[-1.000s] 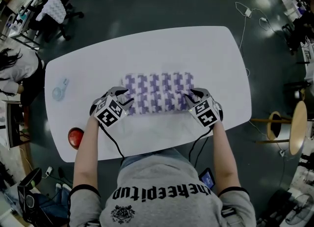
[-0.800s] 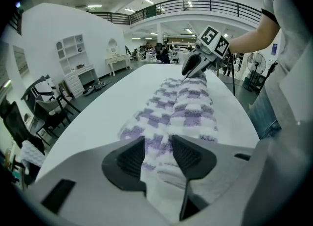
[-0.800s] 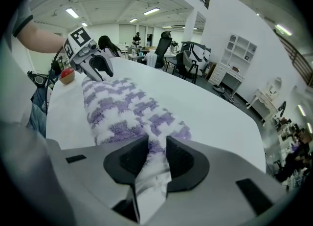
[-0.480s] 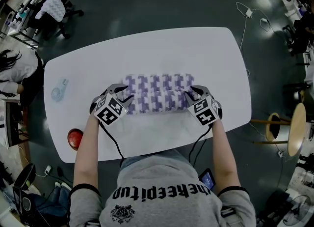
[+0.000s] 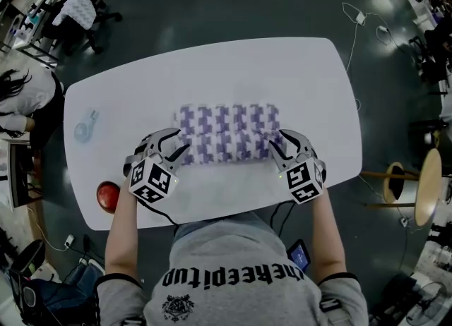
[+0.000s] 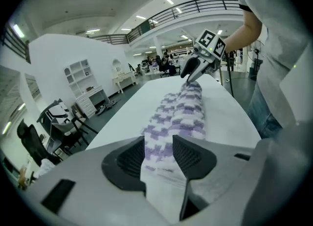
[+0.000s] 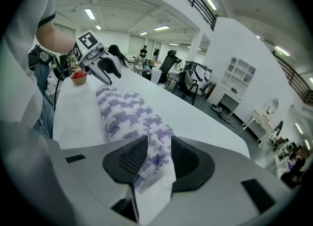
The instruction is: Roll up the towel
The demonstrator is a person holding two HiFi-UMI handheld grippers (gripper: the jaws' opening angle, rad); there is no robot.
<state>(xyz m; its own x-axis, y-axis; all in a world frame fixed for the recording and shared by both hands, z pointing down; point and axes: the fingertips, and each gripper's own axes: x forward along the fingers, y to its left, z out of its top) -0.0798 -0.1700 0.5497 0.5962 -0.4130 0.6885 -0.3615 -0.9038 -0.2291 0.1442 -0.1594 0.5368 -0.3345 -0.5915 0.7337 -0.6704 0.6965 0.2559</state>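
A white towel with a purple houndstooth pattern point(image 5: 226, 133) lies partly rolled across the middle of the white table point(image 5: 212, 70). My left gripper point(image 5: 176, 147) is shut on the towel's near left corner; in the left gripper view the cloth point(image 6: 183, 112) runs up between the pads point(image 6: 129, 159). My right gripper point(image 5: 277, 145) holds the near right corner, with the fabric point(image 7: 127, 110) pinched between its pads point(image 7: 188, 159). Its jaws have just been opening slightly with the towel still between them. Both corners hang lifted off the table.
A red round object point(image 5: 108, 195) sits near the table's front left edge. A small clear item point(image 5: 85, 130) lies at the far left. A wooden stool point(image 5: 424, 183) stands to the right of the table, and chairs point(image 5: 74, 10) stand beyond its far left.
Both grippers have risen and drawn back toward the person, carrying the towel's near corners up with them. The rest of the towel has stayed in place.
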